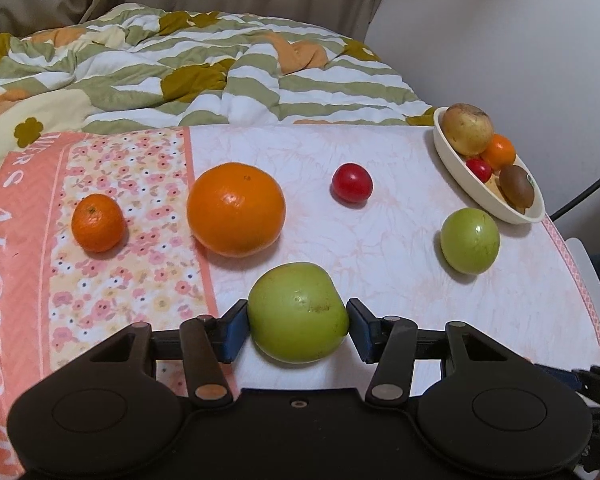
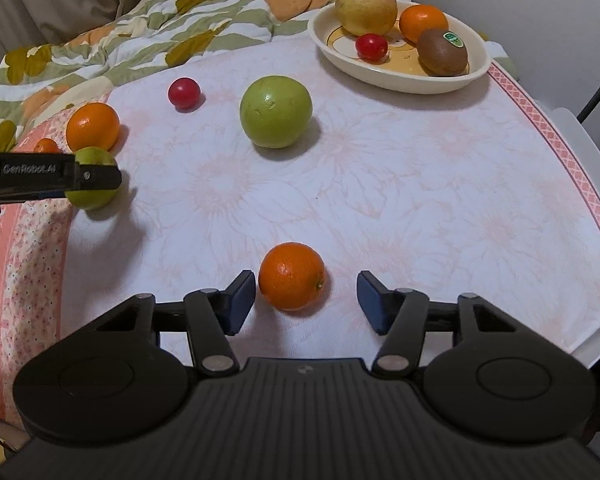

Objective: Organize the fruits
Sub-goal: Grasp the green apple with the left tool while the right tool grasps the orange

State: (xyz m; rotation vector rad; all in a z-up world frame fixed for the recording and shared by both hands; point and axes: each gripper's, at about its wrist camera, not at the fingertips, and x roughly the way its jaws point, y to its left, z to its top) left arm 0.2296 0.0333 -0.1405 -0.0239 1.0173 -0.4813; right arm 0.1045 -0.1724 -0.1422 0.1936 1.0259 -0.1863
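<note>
Fruits part-sorted: four already in bowl (image 2: pixel 400 78), six loose on surface (image 2: pixel 380 184); left gripper (image 1: pixel 298 322) clamped on green apple (image 1: pixel 298 312), right gripper (image 2: pixel 306 300) unclenched, straddling small orange (image 2: pixel 291 276), pads apparently not pressing.

On the cloth-covered table (image 2: pixel 380 184), the dish (image 2: pixel 476 72) sits at the far right corner and holds a pear (image 2: pixel 366 8), a tangerine (image 2: pixel 424 20), a kiwi (image 2: pixel 442 54) and a cherry tomato (image 2: pixel 371 47). Before the dish, toward the middle, lies a round apple (image 2: pixel 276 111), with a second cherry tomato (image 2: pixel 184 92) to its left. Further left lie a large orange (image 1: pixel 236 209) and, beyond it, a small mandarin (image 1: pixel 98 222). Nearest the front, another apple (image 1: pixel 298 312) sits between the left gripper (image 1: pixel 298 326) fingers, and a near mandarin (image 2: pixel 291 276) lies between the right gripper (image 2: pixel 306 300) fingers. Behind the table lies a quilt (image 1: pixel 204 68).
</note>
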